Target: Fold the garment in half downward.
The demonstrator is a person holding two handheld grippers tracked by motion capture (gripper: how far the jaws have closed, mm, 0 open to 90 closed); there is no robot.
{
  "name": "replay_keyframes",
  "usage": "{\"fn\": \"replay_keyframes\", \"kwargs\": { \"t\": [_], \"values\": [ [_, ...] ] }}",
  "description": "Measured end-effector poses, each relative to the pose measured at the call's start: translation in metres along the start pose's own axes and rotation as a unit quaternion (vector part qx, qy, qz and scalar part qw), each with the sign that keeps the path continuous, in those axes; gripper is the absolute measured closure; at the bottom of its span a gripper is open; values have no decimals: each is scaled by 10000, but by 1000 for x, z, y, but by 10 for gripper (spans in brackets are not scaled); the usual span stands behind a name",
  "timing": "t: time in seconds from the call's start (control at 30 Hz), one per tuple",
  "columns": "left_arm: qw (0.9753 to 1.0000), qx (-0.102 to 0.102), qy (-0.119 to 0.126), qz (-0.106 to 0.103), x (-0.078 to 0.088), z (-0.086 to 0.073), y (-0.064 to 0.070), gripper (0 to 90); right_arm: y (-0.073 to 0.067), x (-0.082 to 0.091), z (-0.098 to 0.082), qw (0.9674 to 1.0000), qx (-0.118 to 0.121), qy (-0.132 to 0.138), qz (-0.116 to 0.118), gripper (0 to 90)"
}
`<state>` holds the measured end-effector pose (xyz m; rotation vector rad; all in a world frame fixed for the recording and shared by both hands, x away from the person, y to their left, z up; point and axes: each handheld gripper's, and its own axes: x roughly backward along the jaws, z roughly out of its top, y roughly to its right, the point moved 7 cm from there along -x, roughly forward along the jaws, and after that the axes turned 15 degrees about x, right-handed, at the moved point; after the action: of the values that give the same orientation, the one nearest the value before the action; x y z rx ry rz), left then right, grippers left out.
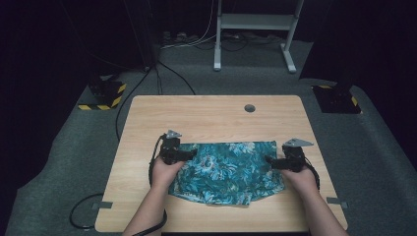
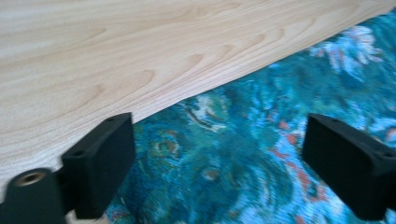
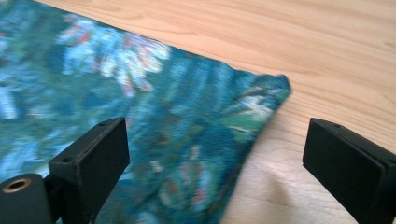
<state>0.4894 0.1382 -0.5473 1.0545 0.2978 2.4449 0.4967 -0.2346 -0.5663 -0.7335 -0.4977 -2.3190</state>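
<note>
Floral cloth folded flat, both grips let go

Left gripper point(image 1: 189, 155) and right gripper point(image 1: 272, 161) hang with jaws spread over the cloth point(image 1: 226, 172) near the bench point(image 1: 206, 110) front edge; likely another fold remains.

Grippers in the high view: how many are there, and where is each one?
2. The left gripper is at the left end of the floral shorts; the right gripper is at their right end.

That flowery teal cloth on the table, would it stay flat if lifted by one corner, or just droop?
The flowery teal cloth would probably droop: it lies limp and flat against the wooden table, with soft wavy edges. It looks thin, so likely light. Its woven surface seems unlikely to slip.
</note>
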Motion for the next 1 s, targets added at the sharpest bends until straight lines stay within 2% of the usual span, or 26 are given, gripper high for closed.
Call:
{"fn": "replay_keyframes", "kwargs": {
  "t": [0.03,0.23,0.37,0.53,0.7,0.83,0.9,1.0],
  "values": [
    [10000,-44,17,-51,3,-1,2,72,-3,3,2,10000,38,41,-1,64],
    [9997,-192,150,-18,19,-11,2,35,-20,18,7,9995,213,223,-25,30],
    [9996,-156,244,-29,31,-21,0,29,-28,27,4,9992,264,294,-86,21],
    [9993,-138,321,-88,48,-36,-5,27,-33,36,-11,9990,348,177,-199,15],
    [9991,-182,373,-46,66,-53,-14,26,-31,50,-31,9989,290,42,-367,4],
    [9992,-104,373,29,80,-72,-24,24,-32,61,-45,9987,273,-109,-419,4],
    [9992,-130,358,98,86,-82,-29,24,-33,67,-51,9986,262,-150,-440,4],
    [9994,-125,232,217,93,-99,-35,22,-36,74,-58,9985,241,-203,-451,4]
  ]
}}
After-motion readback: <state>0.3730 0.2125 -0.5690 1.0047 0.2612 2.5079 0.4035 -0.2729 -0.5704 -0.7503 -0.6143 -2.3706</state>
